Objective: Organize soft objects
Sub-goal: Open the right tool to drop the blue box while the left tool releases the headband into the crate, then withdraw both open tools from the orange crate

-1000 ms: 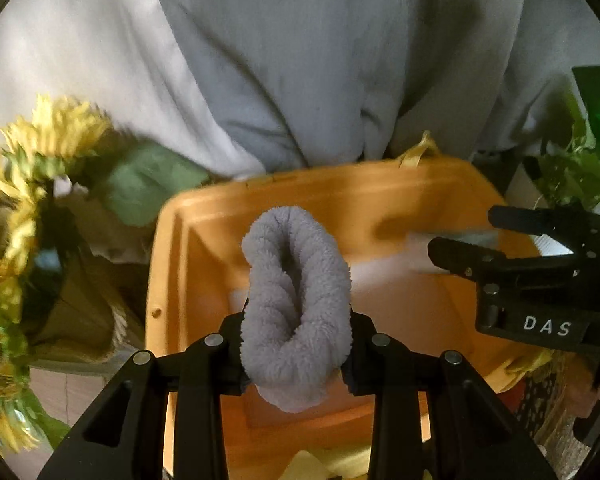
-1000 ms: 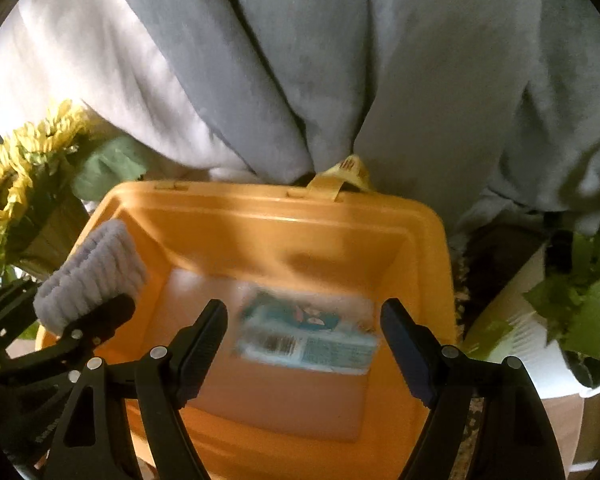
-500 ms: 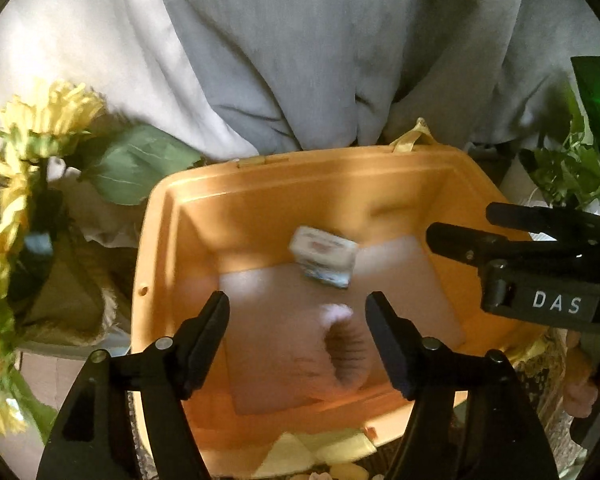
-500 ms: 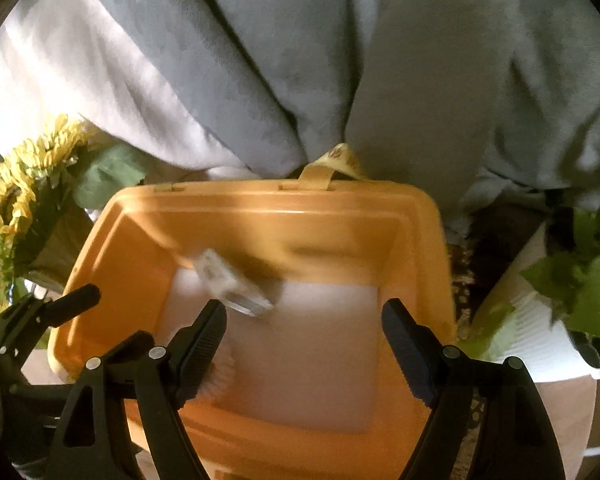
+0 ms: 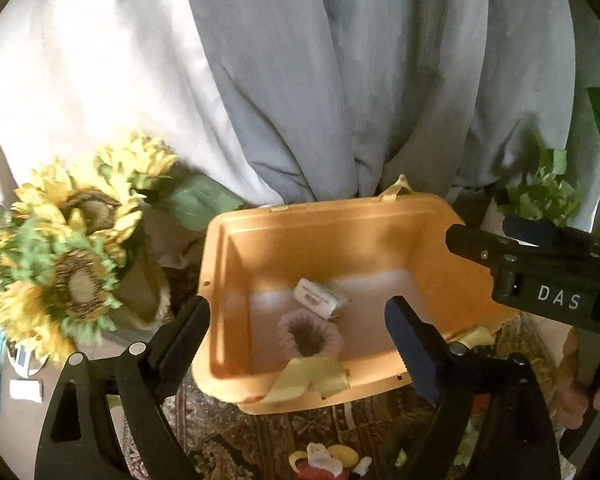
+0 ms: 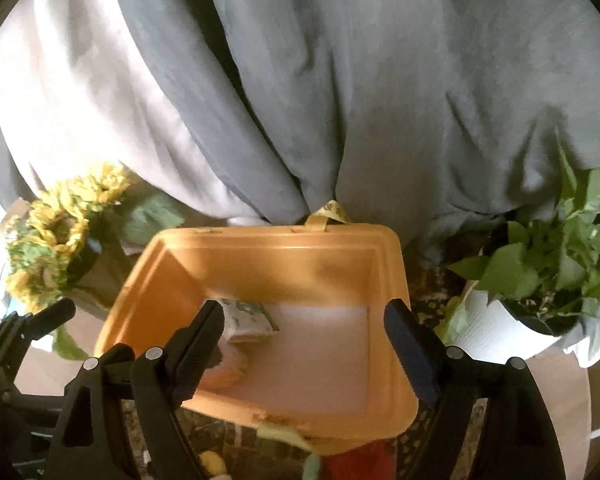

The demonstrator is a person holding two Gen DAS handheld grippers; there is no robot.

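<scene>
An orange bin point(image 5: 284, 236) point(image 6: 384, 280) stands on a patterned rug. Inside it lie a rolled fuzzy sock point(image 5: 310, 332) point(image 6: 228, 362) and a small tissue pack point(image 5: 318, 298) point(image 6: 246, 318), side by side on the pale floor of the bin. My left gripper point(image 5: 298, 338) is open and empty, raised above the bin's near edge. My right gripper point(image 6: 304, 340) is open and empty over the bin; it also shows at the right of the left wrist view point(image 5: 540, 268).
Grey curtains point(image 5: 340, 80) hang behind the bin. A sunflower bouquet point(image 5: 68, 264) stands left of it, a potted green plant point(image 6: 540, 280) in a white pot to the right. Small colourful objects point(image 5: 324, 460) lie on the rug in front of the bin.
My left gripper opened and dropped the fuzzy sock into the bin, beside the tissue pack. Both grippers have pulled back and up from the bin.
</scene>
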